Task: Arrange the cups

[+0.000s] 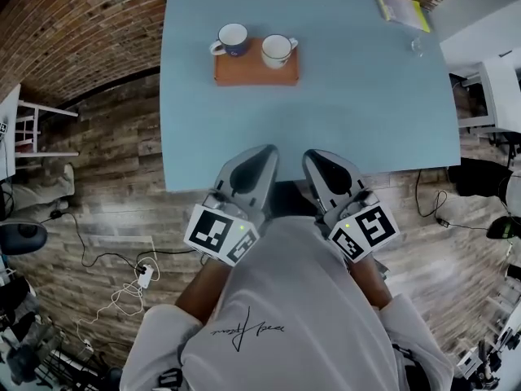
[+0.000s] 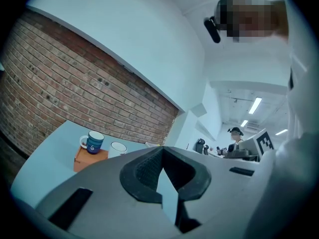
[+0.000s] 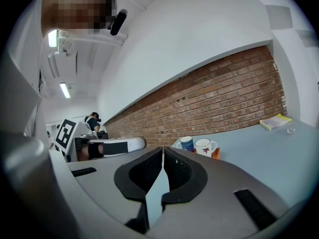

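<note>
A light blue rectangular tabletop (image 1: 358, 112) carries an orange-brown rectangular wooden board (image 1: 256, 73), which lies towards the far edge, close to the red brick wall (image 1: 89, 31).

Two cups stand upright on the board. The dark blue ceramic mug with a white inside (image 1: 232, 39) is on the board's left end, its handle pointing away from the board to the left. The white ceramic mug (image 1: 277, 50) is on the board's right end, its handle turned outward to the right. The two mugs stand side by side with a small gap between them. The left gripper view shows a pale swirl on the blue mug, and the right gripper view shows a small reddish mark on the white one.

Well to the right of the board, at the far corner, lies a yellow-edged booklet (image 1: 400, 8), with a small clear glass item (image 1: 418, 47) just on the near side of it.

The grey two-jaw left tool (image 1: 264, 150) and the matching right tool (image 1: 313, 155) sit at the near edge, well apart from the board, side by side and pointing towards it. Both tools are clenched, their dark ribbed pads pressed together with nothing between them. Neither touches a mug.

Off to the near left of the board, a white power strip with cables (image 1: 145, 277) lies on the wood-plank floor (image 1: 106, 177).
</note>
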`<state>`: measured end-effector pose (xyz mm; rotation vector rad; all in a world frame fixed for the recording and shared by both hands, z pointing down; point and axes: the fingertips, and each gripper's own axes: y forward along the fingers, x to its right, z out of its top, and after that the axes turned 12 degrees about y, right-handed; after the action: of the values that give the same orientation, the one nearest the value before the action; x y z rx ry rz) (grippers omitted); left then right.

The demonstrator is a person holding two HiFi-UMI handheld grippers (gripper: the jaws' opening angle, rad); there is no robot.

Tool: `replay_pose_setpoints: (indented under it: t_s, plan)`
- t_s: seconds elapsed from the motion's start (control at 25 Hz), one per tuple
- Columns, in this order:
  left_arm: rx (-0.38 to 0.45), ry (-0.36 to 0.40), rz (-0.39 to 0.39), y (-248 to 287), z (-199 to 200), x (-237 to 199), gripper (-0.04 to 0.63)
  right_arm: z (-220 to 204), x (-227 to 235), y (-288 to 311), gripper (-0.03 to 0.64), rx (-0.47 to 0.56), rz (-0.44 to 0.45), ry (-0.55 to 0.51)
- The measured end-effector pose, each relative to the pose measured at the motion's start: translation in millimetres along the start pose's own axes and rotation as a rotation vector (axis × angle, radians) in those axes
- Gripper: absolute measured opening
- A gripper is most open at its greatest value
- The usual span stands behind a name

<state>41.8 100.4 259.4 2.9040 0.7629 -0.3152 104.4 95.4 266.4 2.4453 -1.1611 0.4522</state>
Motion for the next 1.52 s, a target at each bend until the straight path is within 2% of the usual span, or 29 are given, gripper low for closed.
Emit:
replay_pose_setpoints:
  t_s: [0.28,0.52,0.8,1.2,1.52]
  plan:
    - [0.013,0.013,0.02,33.5,8.4,-7.2,0.009,18.6,27.5,15.3,0.021,-0.011,0.035,-0.001]
    - [0.07,0.042,-0.018,61.5,19.5,2.0,0.009,30.3,54.0,21.4,0.021,-0.021,0.067,-0.004]
    - [0.05,0.05,0.083,90.7,11.3,-3.5,0.008,38.5,82.2,31.1,0.021,-0.05,0.113,-0.012]
    - [0.046,0.053,0.128,100.5,9.8,-18.9,0.009,41.6,87.7,49.0,0.021,-0.079,0.162,-0.055]
    - [0.029,0.057,0.148,116.3,5.6,-32.0,0.009,47.3,105.6,67.6,0.021,-0.129,0.198,-0.138]
